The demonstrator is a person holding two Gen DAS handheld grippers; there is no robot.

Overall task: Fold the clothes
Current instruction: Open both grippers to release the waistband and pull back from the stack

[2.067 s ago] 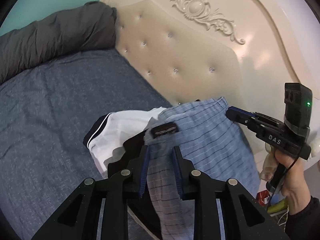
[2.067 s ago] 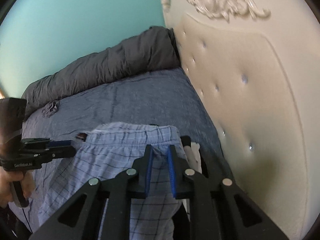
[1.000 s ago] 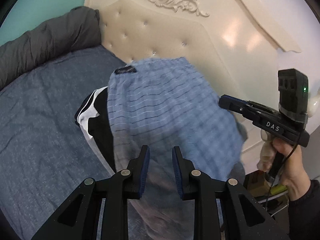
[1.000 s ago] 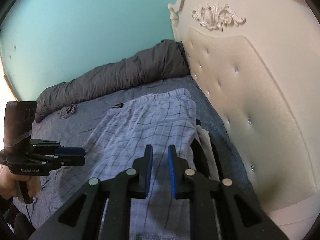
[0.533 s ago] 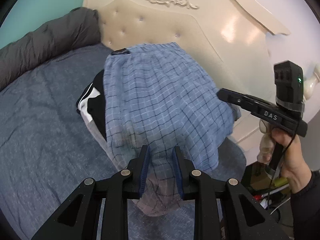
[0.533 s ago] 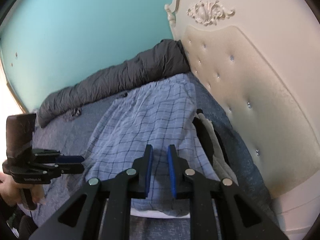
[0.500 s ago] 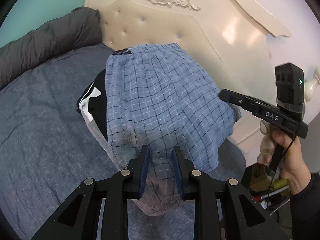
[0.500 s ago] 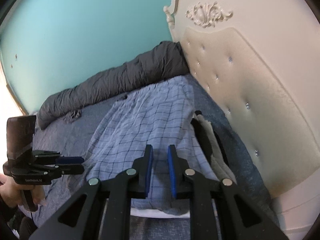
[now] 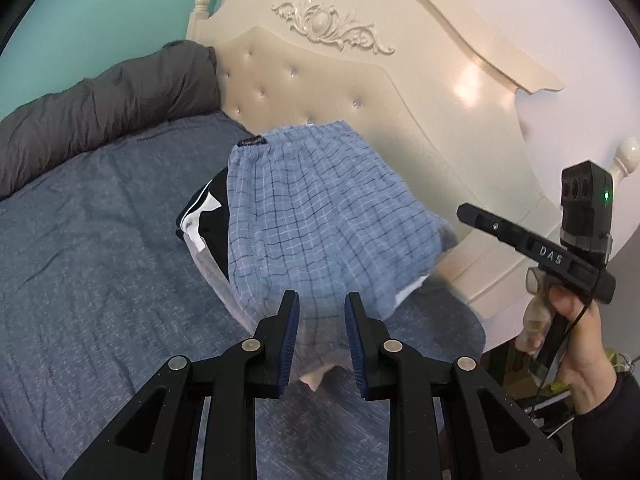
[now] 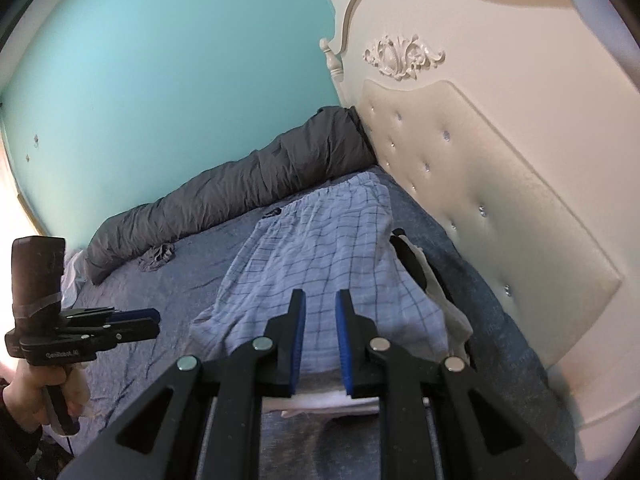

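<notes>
Blue checked shorts (image 9: 320, 224) lie spread flat atop a folded clothes stack (image 9: 200, 220); left gripper (image 9: 318, 312) and right gripper (image 10: 320, 308) hold nothing, jaws parted.

The left gripper (image 9: 319, 308) has its jaws parted, fingers pointing toward 12 o'clock. The right gripper (image 10: 320, 304) also has its jaws apart, fingers toward 12 o'clock. In the left wrist view a hand (image 9: 576, 332) grips the right gripper's handle at 4 o'clock; in the right wrist view another hand (image 10: 32, 396) grips the left gripper's handle at 8 o'clock.
</notes>
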